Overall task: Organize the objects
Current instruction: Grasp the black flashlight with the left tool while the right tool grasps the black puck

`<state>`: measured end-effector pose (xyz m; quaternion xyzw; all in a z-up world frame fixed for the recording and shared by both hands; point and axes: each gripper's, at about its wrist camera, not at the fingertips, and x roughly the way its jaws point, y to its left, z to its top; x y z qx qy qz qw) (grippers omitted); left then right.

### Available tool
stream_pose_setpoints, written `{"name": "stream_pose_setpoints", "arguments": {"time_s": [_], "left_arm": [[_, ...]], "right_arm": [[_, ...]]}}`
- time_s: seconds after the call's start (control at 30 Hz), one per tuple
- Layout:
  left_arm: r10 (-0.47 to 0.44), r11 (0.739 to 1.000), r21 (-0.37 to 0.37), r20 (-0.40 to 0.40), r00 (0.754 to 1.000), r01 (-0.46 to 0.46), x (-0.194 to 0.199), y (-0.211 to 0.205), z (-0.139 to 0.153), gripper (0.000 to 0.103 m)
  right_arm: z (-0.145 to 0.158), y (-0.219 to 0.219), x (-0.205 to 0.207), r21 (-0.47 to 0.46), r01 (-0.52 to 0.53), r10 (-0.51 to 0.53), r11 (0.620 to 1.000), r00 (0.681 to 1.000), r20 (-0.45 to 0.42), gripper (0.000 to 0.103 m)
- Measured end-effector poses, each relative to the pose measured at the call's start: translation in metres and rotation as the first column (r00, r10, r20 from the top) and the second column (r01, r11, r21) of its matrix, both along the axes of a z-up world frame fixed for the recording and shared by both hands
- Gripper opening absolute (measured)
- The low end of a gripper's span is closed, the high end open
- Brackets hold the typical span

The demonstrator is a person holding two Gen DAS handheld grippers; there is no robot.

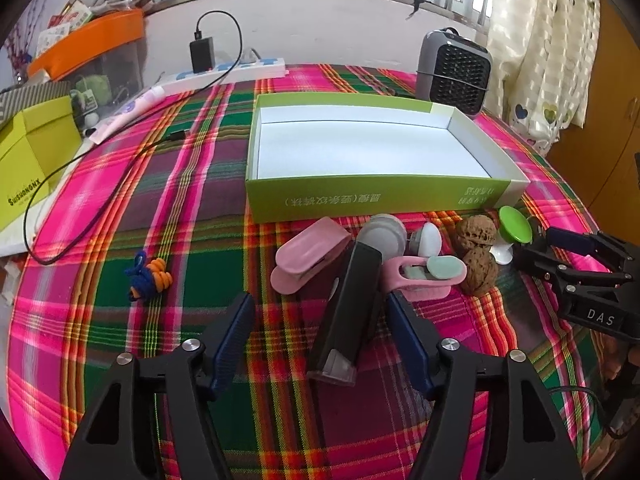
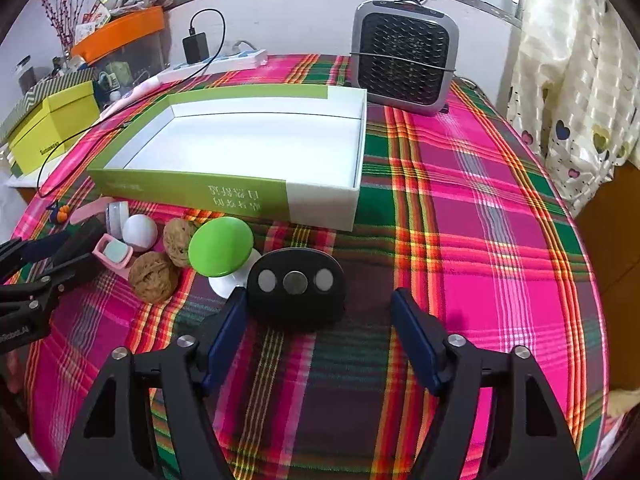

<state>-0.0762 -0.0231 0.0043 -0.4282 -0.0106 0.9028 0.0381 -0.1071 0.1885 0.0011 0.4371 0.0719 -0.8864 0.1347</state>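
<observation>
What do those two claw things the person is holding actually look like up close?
Both are matte black plastic frames with triangular cut-outs and silver round bolts at the joints. Each claw ends in two flat, dark blue ribbed pads. The left claw and right claw look alike. Seen from the left camera, the right claw carries a small label reading "DAS", with a thin black cable trailing beneath it.

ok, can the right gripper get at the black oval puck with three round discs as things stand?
Probably yes. The right gripper is open, and the black oval puck with three round discs lies just ahead of its fingertips. The green-topped white suction knob crowds the left finger, so a nudge is possible.
</observation>
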Motion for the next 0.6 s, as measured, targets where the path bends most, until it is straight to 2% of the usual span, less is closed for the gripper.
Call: {"name": "stream_pose_setpoints", "arguments": {"time_s": [0.07, 0.13, 0.37, 0.47, 0.6], "left_arm": [[-0.001, 1.0, 0.001, -0.002, 1.0, 0.001, -0.0015, 0.001, 0.0005, 0.062], [-0.001, 1.0, 0.002, -0.002, 1.0, 0.001, -0.0027, 0.0015, 0.001, 0.055], [-0.006, 1.0, 0.014, 0.002, 1.0, 0.006, -0.0045, 0.0036, 0.0017, 0.048], [-0.006, 1.0, 0.02, -0.002, 1.0, 0.006, -0.0044, 0.0039, 0.0015, 0.044], [-0.016, 0.999, 0.028, -0.003, 1.0, 0.016, -0.0052, 0.0054, 0.002, 0.032]], "right_arm": [[0.0004, -0.0015, 0.0, -0.002, -0.008, 0.008, 1.0, 1.0, -0.003, 0.063], [0.0004, -0.0017, -0.0008, -0.004, -0.007, 0.007, 1.0, 1.0, -0.003, 0.06], [0.0006, -0.0038, -0.0004, -0.004, -0.016, 0.016, 1.0, 1.0, -0.008, 0.048], [0.0003, -0.004, -0.0003, -0.002, -0.013, 0.013, 1.0, 1.0, -0.009, 0.048], [0.0, -0.0035, 0.0, -0.007, -0.008, 0.008, 1.0, 1.0, -0.009, 0.048]]}}
